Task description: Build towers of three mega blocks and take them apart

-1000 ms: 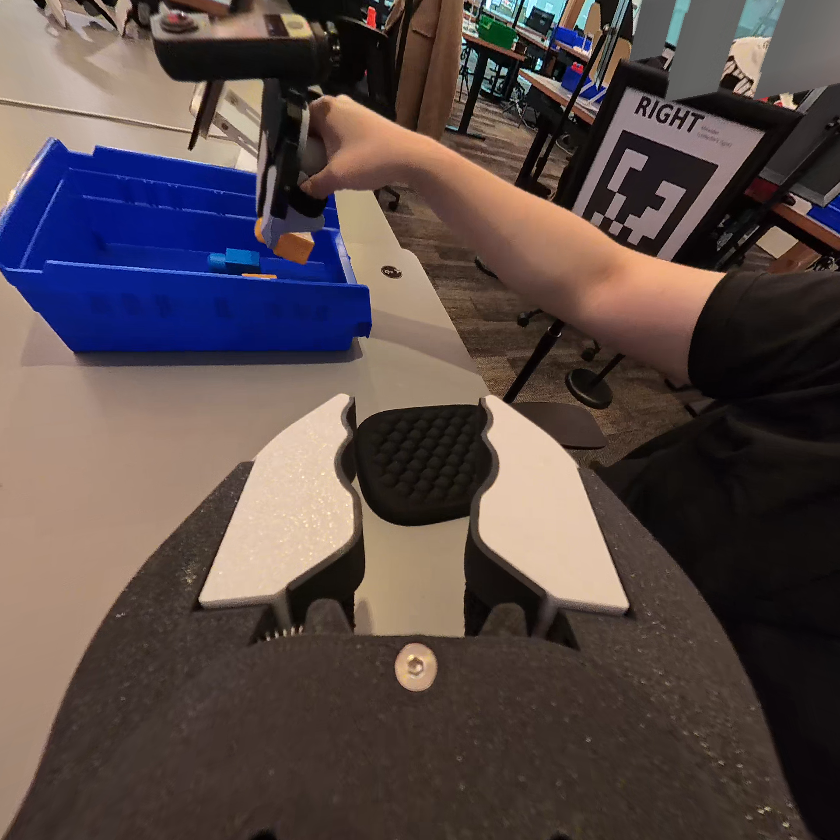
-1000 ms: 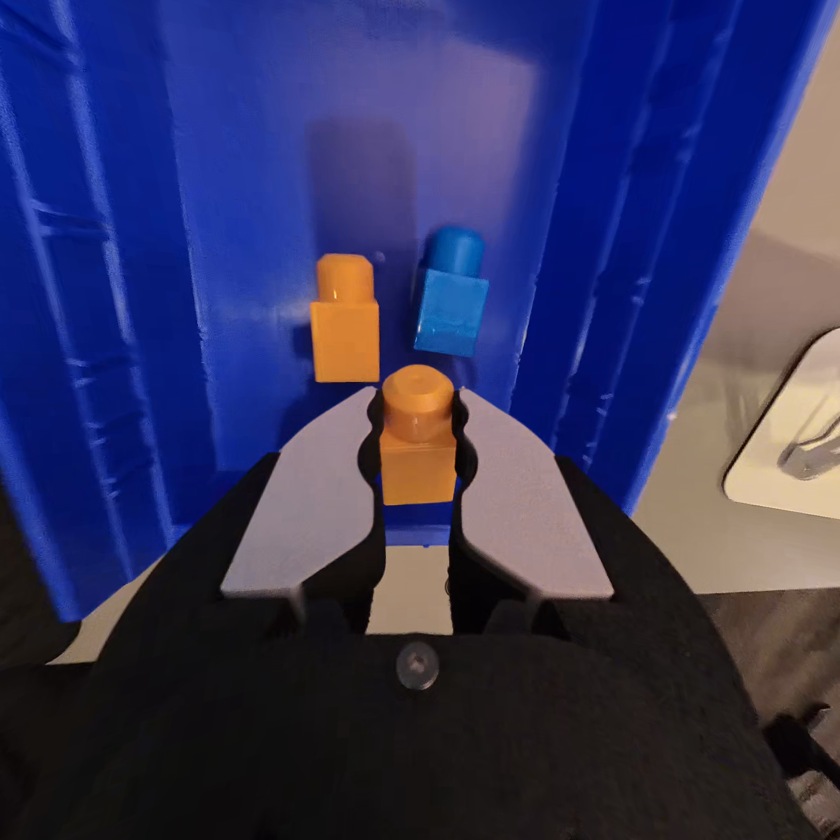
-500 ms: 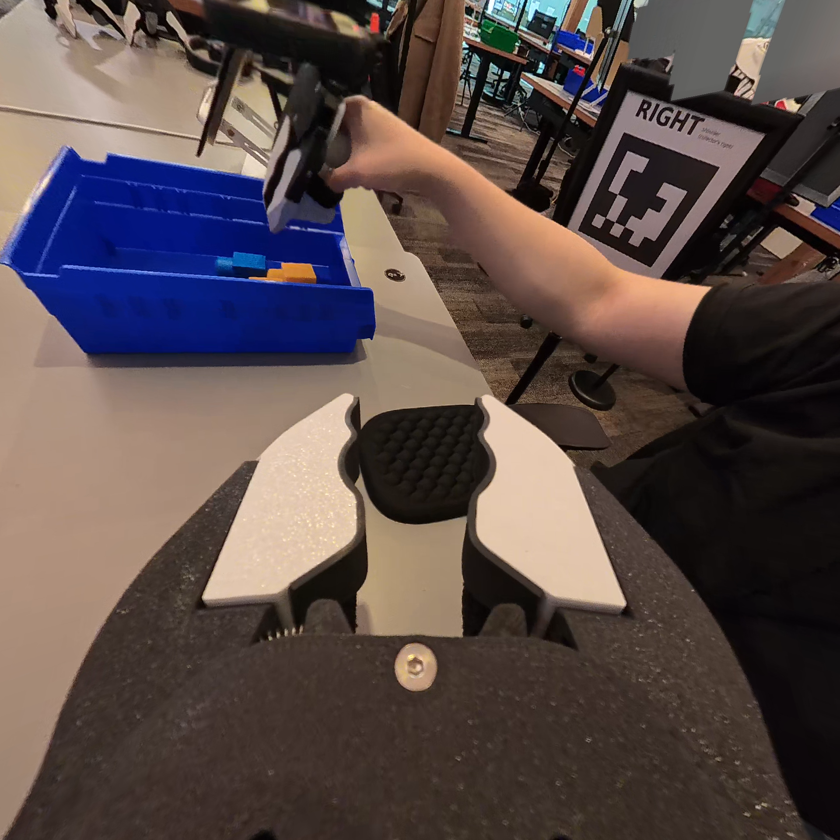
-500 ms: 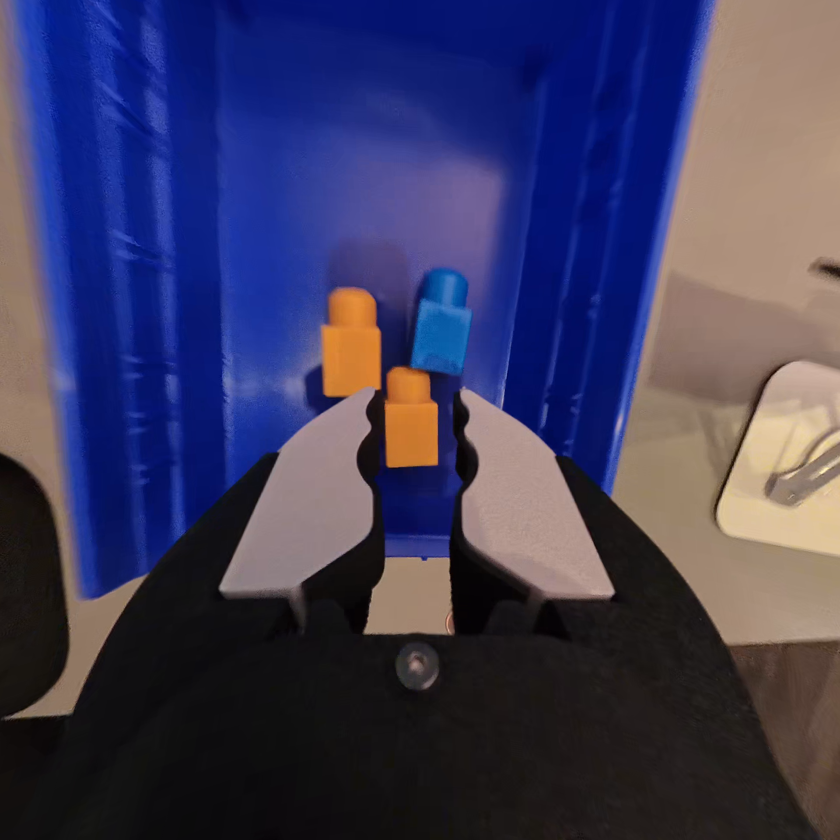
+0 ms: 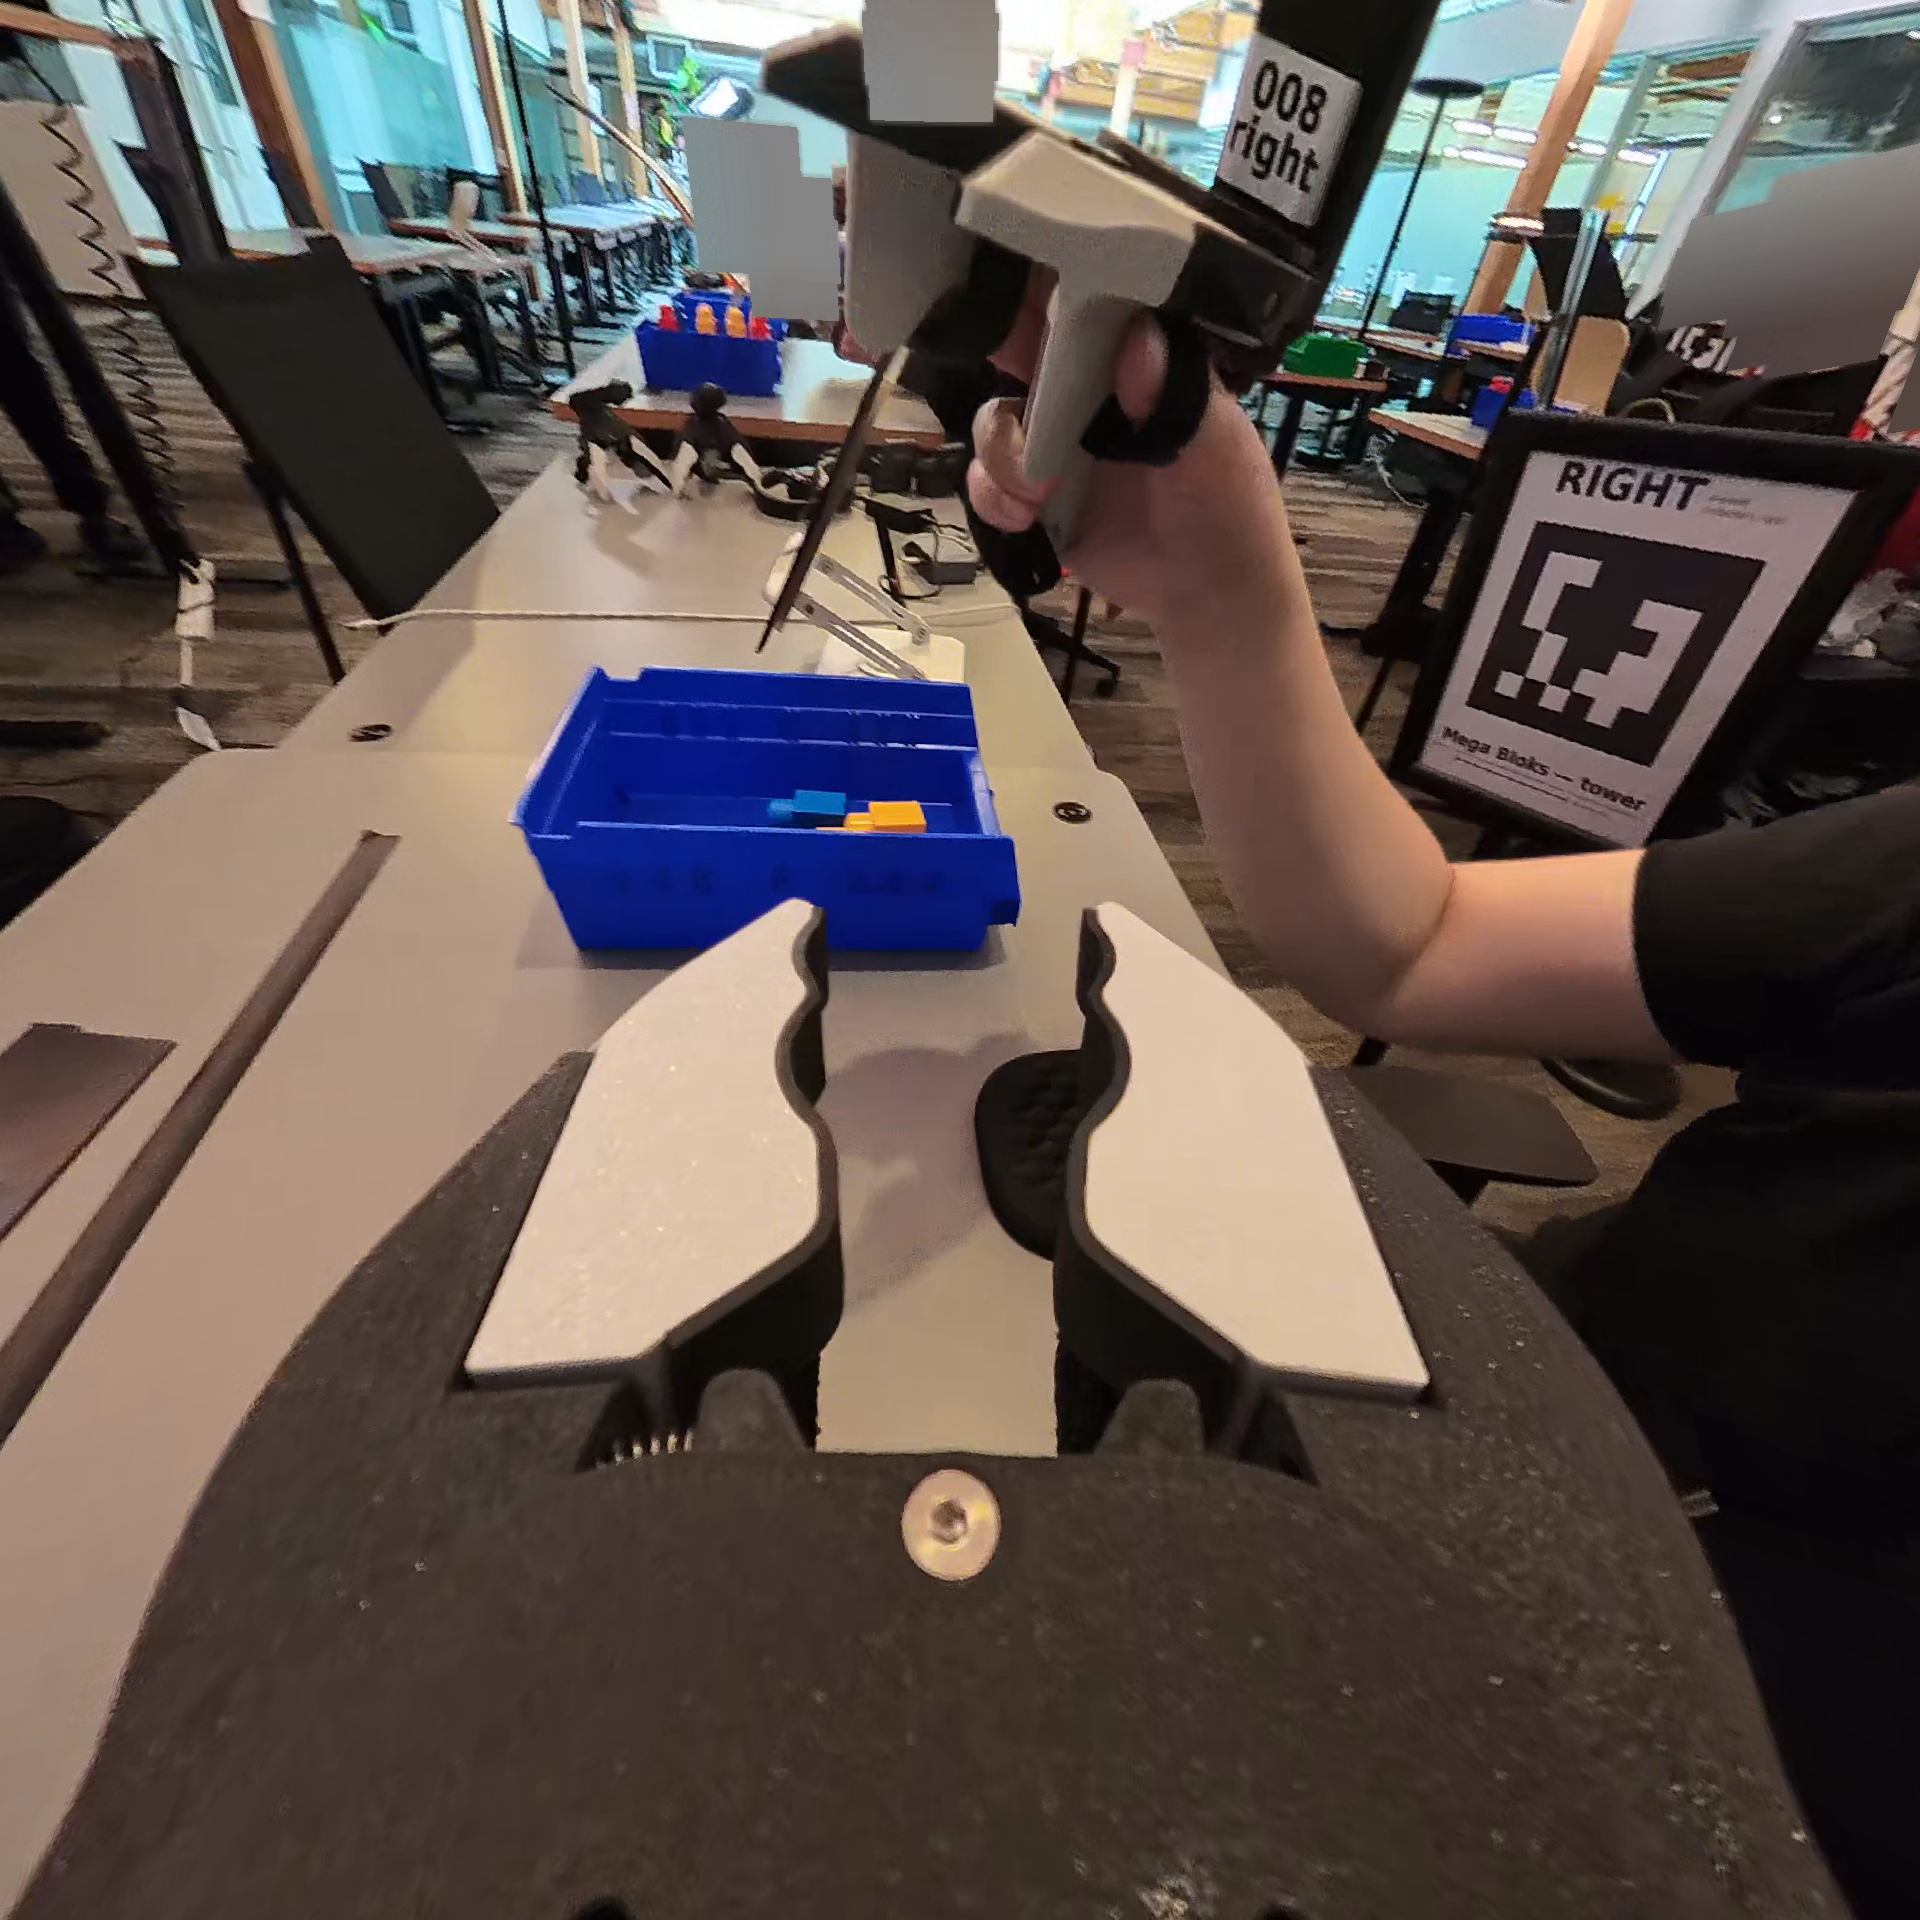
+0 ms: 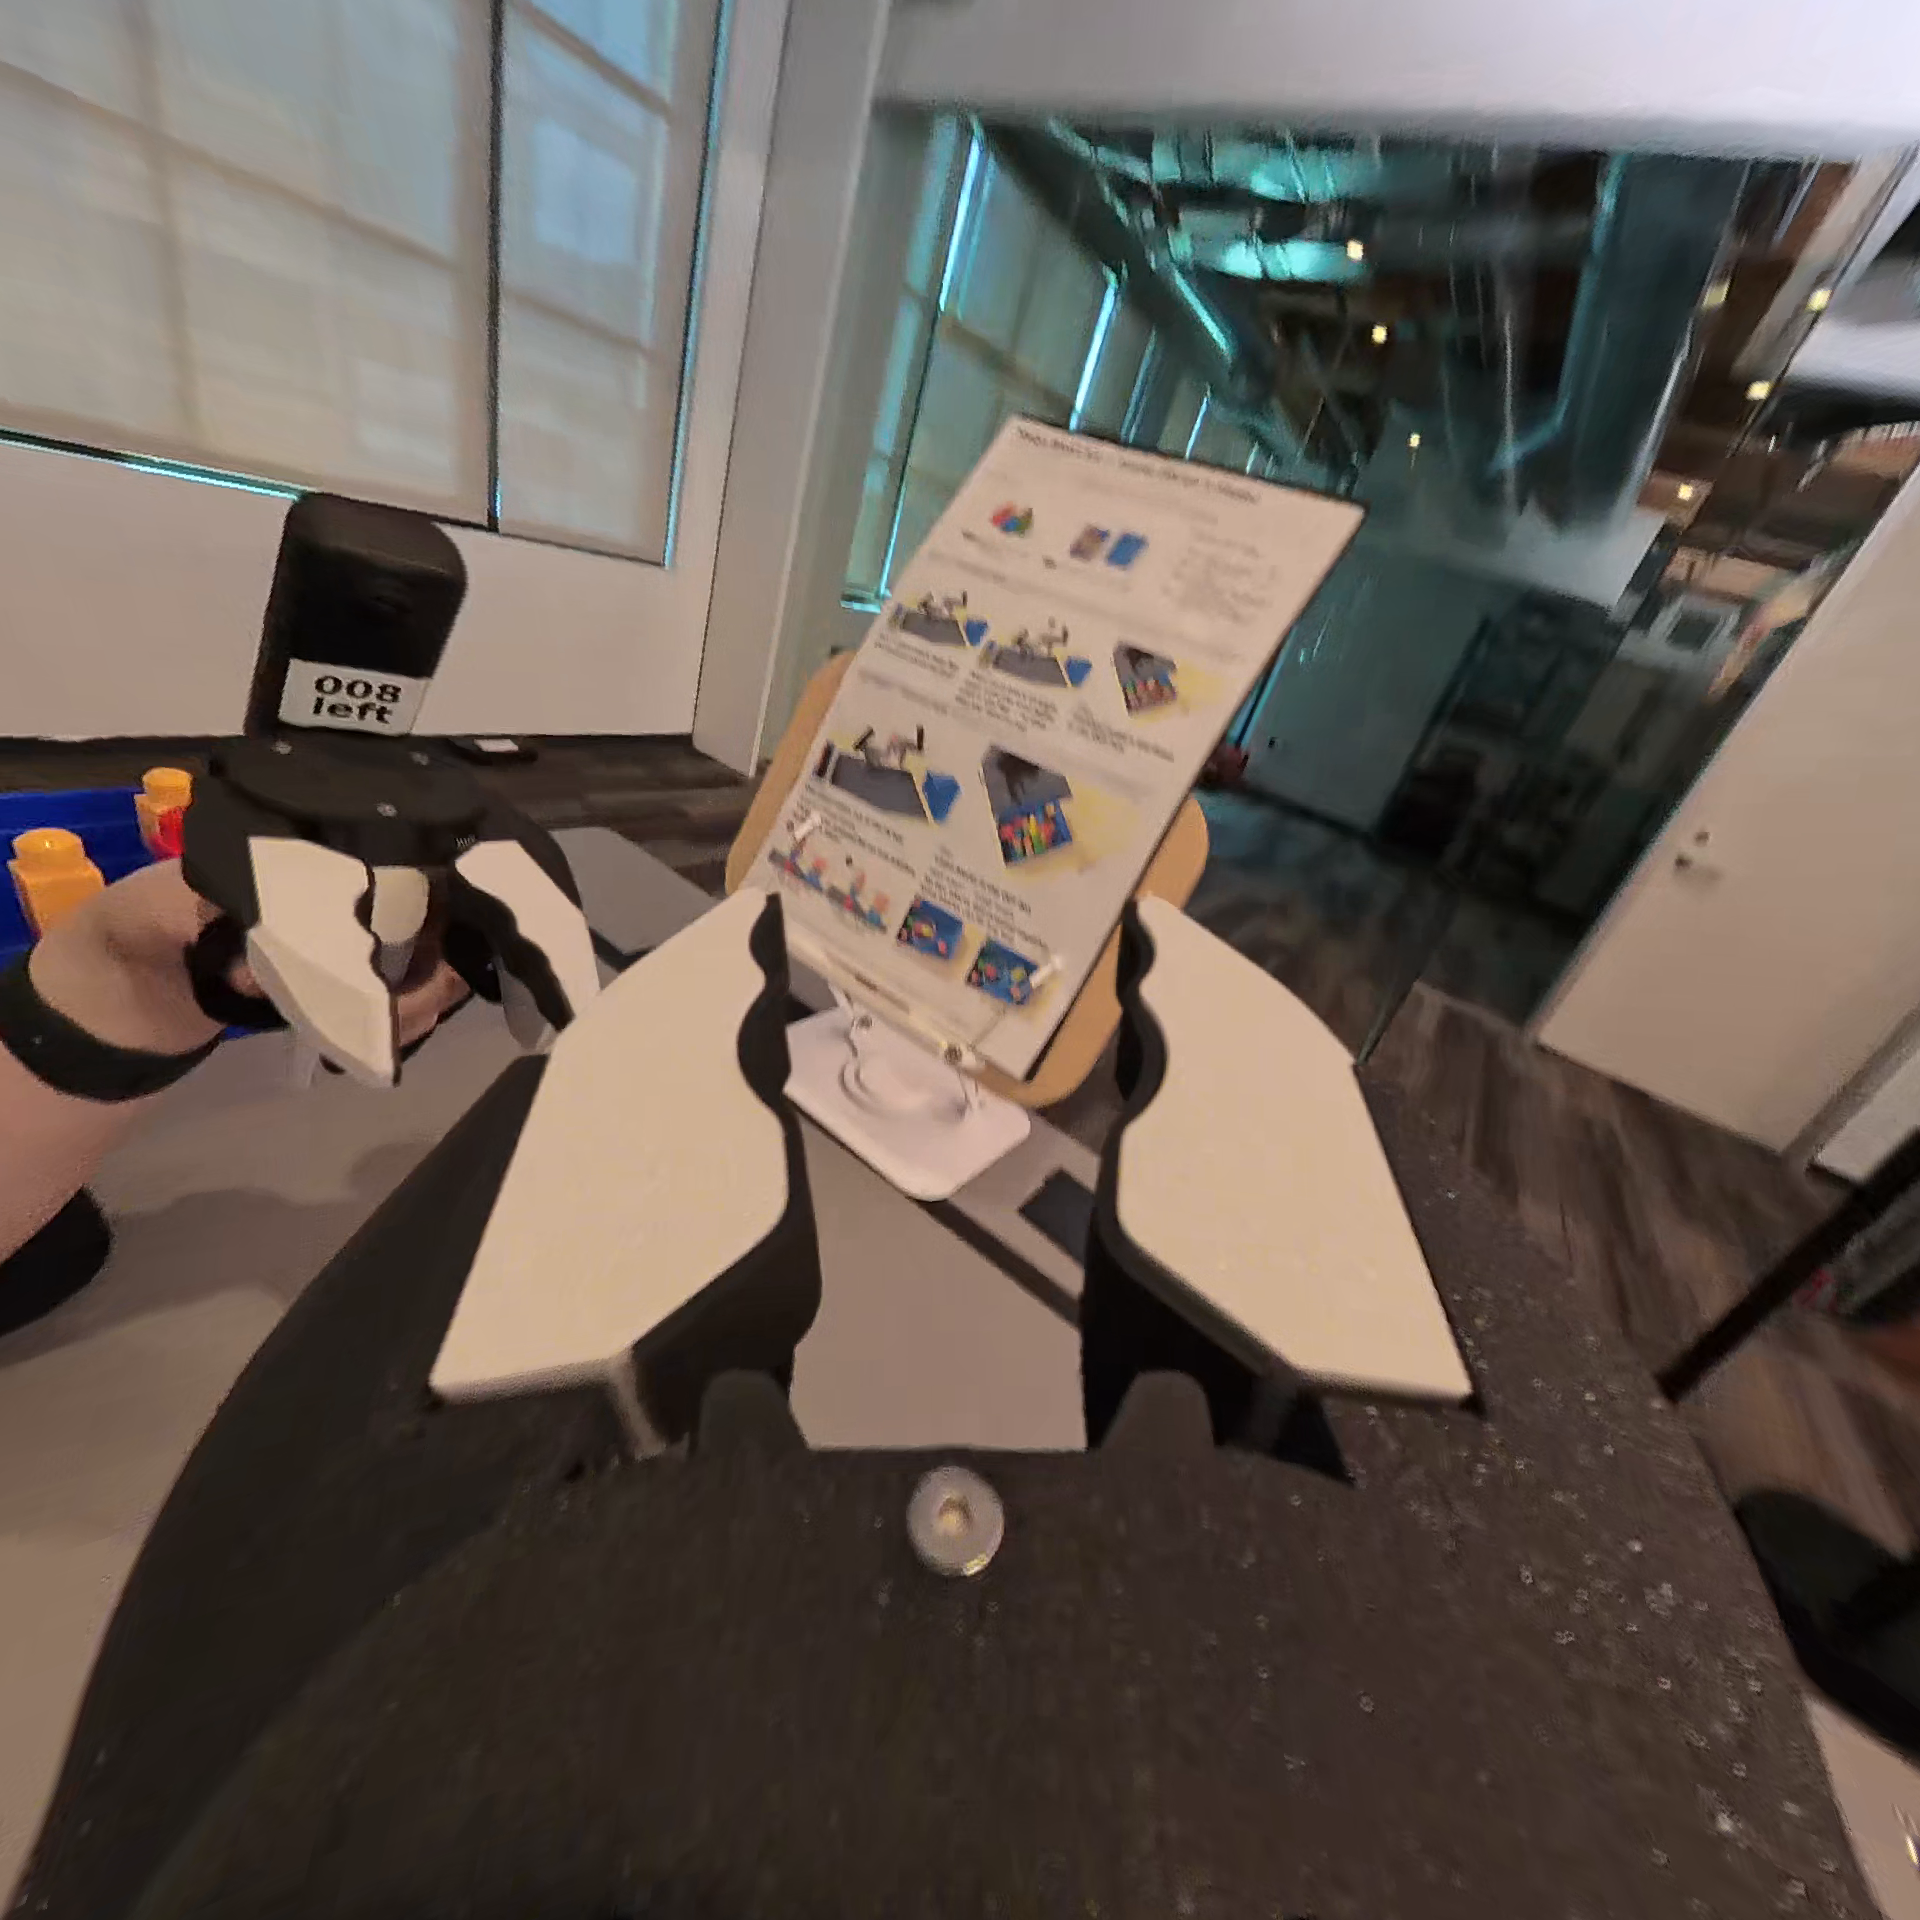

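Observation:
A blue bin stands on the grey table. In it lie a blue block and an orange block, side by side; more of the bin floor is hidden by its wall. My left gripper is open and empty, low over the table just short of the bin. My right gripper is open and empty, held high and pointing away from the bin at a tilted instruction sheet. It shows in the left wrist view, raised in a hand above the bin. The left gripper also shows in the right wrist view.
The sheet's white stand is behind the bin. A marker sign stands right of the table. A black chair armrest sits by the table edge. Another blue bin with upright orange blocks lies behind the left gripper.
My right gripper let the orange block go into the bin, then rose and swung away from it. My left gripper turned toward the bin.

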Available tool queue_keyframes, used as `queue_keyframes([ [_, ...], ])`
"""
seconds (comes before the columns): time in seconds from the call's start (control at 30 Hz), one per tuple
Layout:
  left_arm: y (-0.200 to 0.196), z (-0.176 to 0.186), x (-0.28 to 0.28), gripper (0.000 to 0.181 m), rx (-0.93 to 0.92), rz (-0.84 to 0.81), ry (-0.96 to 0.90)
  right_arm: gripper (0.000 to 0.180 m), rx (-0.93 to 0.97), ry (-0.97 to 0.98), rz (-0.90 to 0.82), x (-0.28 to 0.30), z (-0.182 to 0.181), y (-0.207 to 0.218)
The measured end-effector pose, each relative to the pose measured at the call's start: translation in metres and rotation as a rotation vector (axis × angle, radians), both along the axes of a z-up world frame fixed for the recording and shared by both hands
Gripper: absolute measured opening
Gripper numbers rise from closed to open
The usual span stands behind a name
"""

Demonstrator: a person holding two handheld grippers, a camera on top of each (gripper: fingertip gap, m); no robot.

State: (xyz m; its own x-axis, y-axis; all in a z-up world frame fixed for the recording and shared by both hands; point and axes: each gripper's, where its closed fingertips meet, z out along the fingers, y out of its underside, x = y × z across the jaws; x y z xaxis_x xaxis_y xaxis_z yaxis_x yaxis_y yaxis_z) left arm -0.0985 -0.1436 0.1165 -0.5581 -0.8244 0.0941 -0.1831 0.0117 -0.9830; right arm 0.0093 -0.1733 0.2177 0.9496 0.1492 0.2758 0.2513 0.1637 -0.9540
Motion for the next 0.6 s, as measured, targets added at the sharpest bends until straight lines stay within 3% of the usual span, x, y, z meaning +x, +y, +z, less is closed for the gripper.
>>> queue_keyframes([
  [0.23,0.031,0.009,-0.007,0.046,0.002,0.115,-0.042,0.059,0.125,-0.045,-0.021,-0.022,0.01,0.058],
  [0.4,0.047,0.01,-0.006,0.045,-0.022,0.161,-0.049,0.057,0.103,-0.002,-0.057,-0.006,-0.035,0.081],
  [0.6,0.062,0.02,-0.009,0.044,-0.048,0.259,-0.08,0.044,0.15,0.106,-0.047,0.025,-0.047,0.086],
])
